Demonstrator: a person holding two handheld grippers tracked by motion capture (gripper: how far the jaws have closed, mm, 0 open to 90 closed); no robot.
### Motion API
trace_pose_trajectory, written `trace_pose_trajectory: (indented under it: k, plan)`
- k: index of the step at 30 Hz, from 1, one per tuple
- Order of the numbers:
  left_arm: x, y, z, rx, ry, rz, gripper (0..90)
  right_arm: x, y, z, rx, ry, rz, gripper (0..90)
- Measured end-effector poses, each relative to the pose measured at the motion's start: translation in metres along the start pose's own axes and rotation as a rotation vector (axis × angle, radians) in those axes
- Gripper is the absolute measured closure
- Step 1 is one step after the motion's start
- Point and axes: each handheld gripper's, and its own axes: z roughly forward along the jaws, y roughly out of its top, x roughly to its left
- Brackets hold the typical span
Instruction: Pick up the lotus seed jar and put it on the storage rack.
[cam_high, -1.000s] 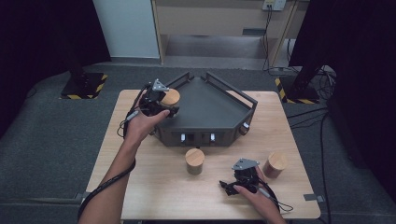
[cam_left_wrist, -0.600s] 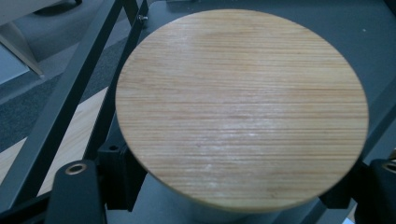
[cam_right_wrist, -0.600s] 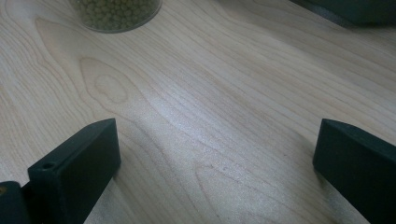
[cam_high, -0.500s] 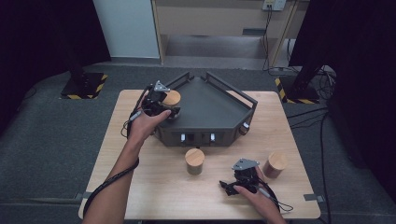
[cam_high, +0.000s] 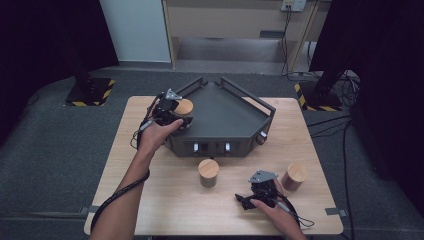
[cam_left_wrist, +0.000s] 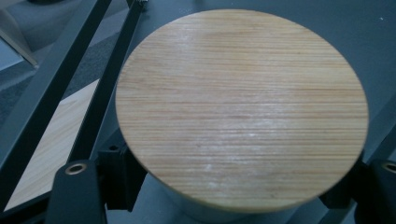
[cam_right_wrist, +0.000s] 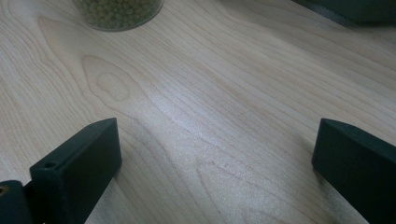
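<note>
The left gripper is clenched on a jar with a wooden lid; in the left gripper view the two black jaws press on the glass body just under the lid. The jar is at the left corner of the dark tray, inside its rail, and it seems to be just above the tray floor or already touching it; this cannot be told for sure. So the step in hand is probably the placing of this jar in the tray. The next move asks to lower it until it stands upright, then to release the jaws and lift the hand without knocking the lid.

The right gripper rests on the tabletop with its jaws released and nothing between them. Two more jars, one in the middle and one at the right, wait on the tabletop near it.
</note>
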Motion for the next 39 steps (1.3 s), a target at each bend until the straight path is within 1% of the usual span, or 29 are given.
trace_pose_trajectory:
  k: [3,9,15,21,27,31,32,37,39]
  plan:
    - [0.000,0.001,0.001,0.006,0.001,0.005,23.9,0.000,0.000,0.000,0.000,0.000,0.000,1.8]
    - [0.002,-0.001,0.003,0.004,0.002,-0.005,23.9,0.000,0.000,0.000,0.000,0.000,0.000,1.8]
    - [0.007,-0.007,0.004,-0.014,-0.012,-0.037,23.9,0.000,0.000,0.000,0.000,0.000,0.000,1.8]
    - [0.008,-0.007,0.004,-0.014,-0.015,-0.030,23.9,0.000,0.000,0.000,0.000,0.000,0.000,1.8]
    - [0.008,-0.011,0.004,-0.029,-0.016,-0.032,23.8,0.000,0.000,0.000,0.000,0.000,0.000,1.8]
    - [0.007,-0.011,0.004,-0.028,-0.011,-0.023,23.4,0.000,0.000,0.000,0.000,-0.001,0.000,1.8]
    - [0.007,-0.011,0.004,-0.027,-0.010,-0.022,22.0,0.000,0.000,0.000,0.000,0.000,0.000,1.8]
    - [-0.002,-0.013,0.000,-0.029,0.019,0.006,11.6,0.000,0.000,0.000,0.000,0.000,0.000,1.8]
    - [-0.005,-0.014,-0.002,-0.026,0.029,0.000,9.0,0.000,0.000,0.000,0.000,0.000,0.000,1.8]
